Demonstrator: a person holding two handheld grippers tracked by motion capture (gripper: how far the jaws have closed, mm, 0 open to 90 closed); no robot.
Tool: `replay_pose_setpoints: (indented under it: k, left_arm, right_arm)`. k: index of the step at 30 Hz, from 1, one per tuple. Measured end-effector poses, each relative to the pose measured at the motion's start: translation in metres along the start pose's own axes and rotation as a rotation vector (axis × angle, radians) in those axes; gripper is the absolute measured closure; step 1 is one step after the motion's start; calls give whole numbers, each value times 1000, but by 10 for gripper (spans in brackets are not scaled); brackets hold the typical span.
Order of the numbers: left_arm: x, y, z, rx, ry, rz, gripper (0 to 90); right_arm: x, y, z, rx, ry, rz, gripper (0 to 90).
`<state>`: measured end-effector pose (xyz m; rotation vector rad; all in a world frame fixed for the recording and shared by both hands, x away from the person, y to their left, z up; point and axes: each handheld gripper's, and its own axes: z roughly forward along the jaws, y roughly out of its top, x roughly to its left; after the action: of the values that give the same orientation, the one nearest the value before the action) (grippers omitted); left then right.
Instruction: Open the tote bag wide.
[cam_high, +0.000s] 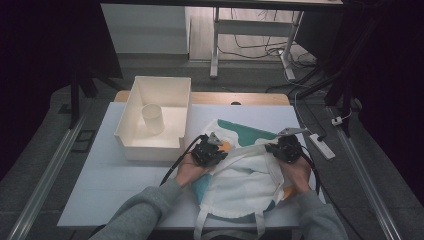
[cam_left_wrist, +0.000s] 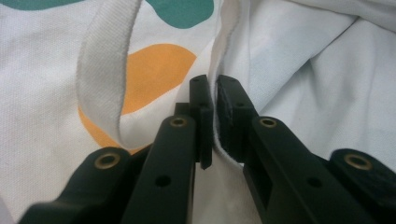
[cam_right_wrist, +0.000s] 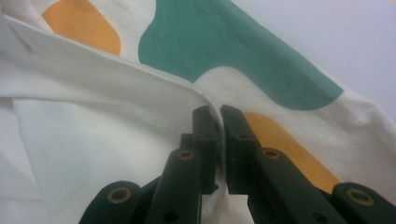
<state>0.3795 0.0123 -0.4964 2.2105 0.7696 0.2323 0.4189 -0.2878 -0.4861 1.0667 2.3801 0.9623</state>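
The white desk (cam_high: 100, 175) stands in a dim room; behind its far edge there is a grey floor with the legs of another table (cam_high: 216, 45) and some loose cables (cam_high: 260, 47). A white power strip (cam_high: 321, 145) lies at the right edge of the desk. Near the far left corner sits an open white plastic bin (cam_high: 131, 112), and a white cup (cam_high: 152, 118) stands upright inside it.

A white tote bag (cam_high: 240, 182) with teal and orange shapes lies on the near right part of the desk, and its handles (cam_high: 260, 226) hang over the near edge. The opening of the bag seems to be held spread between the two tools, though the high view is too small to be sure.

The left gripper (cam_left_wrist: 214, 100) is almost fully closed; its jaws pinch the hemmed rim of the bag, with only the cloth between them. One handle strap (cam_left_wrist: 100, 74) makes a loop just beside it, over an orange patch (cam_left_wrist: 156, 70).

The right gripper (cam_right_wrist: 220, 119) is closed in the same way on the rim at the other side, near a teal patch (cam_right_wrist: 224, 46).
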Motion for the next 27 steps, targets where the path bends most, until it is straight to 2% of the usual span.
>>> replay_pose_setpoints:
  k: [4,5,9,10,11,12,13,17,20,27]
  left_arm:
    - [0,-1,0,2,-5,-2,834]
    - [1,-1,0,2,-7,-3,834]
    - [2,-2,-1,5,-12,-10,831]
    - [3,-2,-1,4,-17,-15,831]
    - [4,-2,-1,2,-20,-16,831]
    - [4,-2,-1,0,-22,-18,830]
    - [4,-2,-1,0,-22,-18,830]
    - [4,-2,-2,1,-23,-12,829]
    - [4,-2,-2,-1,-23,-13,829]
    - [3,-3,-2,-2,-26,-11,829]
  right_arm:
    - [0,0,-1,-4,3,1,840]
    - [1,0,-1,-5,-1,0,813]
    - [5,2,-7,-10,-70,-32,581]
    - [6,3,-11,-26,-72,-32,541]
    - [6,3,-11,-26,-72,-32,541]
    - [8,7,-22,-57,-62,-23,440]
    - [10,10,-28,-67,-58,-28,410]
    - [25,19,-56,-119,-24,-58,371]
    - [39,22,-71,-161,31,-69,365]
    - [80,18,-72,-116,178,-161,367]
